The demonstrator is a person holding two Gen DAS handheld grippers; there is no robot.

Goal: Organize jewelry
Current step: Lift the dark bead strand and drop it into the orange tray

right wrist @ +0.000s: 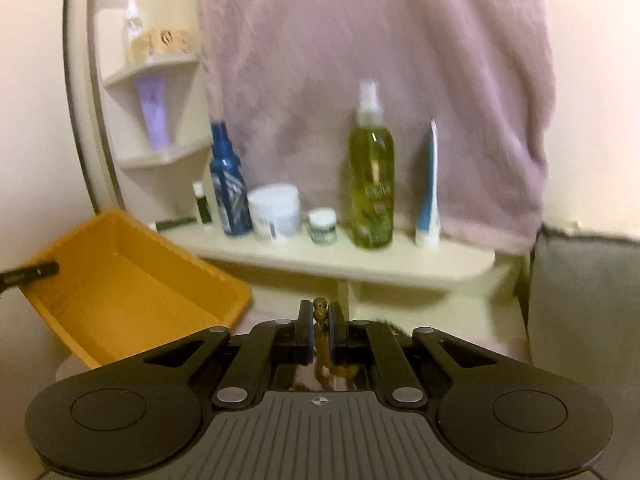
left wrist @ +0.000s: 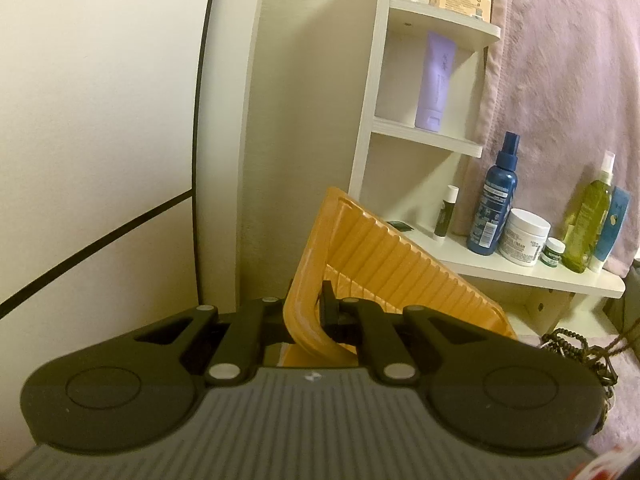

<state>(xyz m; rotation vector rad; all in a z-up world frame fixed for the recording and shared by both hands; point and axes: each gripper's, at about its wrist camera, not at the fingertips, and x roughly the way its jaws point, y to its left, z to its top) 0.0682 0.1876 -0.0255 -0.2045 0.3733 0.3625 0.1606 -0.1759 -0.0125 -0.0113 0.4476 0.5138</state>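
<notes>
The right gripper (right wrist: 320, 320) is pinching a brown beaded necklace (right wrist: 320, 308) between its nearly closed fingers, the rest of the strand hanging below them. The left gripper (left wrist: 308, 312) is clamping the rim of an orange plastic tray (left wrist: 384, 276), holding it tilted. Beyond, a white shelf (right wrist: 340, 264) is carrying a blue spray bottle (right wrist: 228, 184), a white cream jar (right wrist: 276, 212) and a green bottle (right wrist: 370, 176), with a pink towel (right wrist: 380, 40) hanging behind.

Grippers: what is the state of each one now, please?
Left gripper: closed on the orange bin rim.
Right gripper: closed on a beaded necklace.
</notes>
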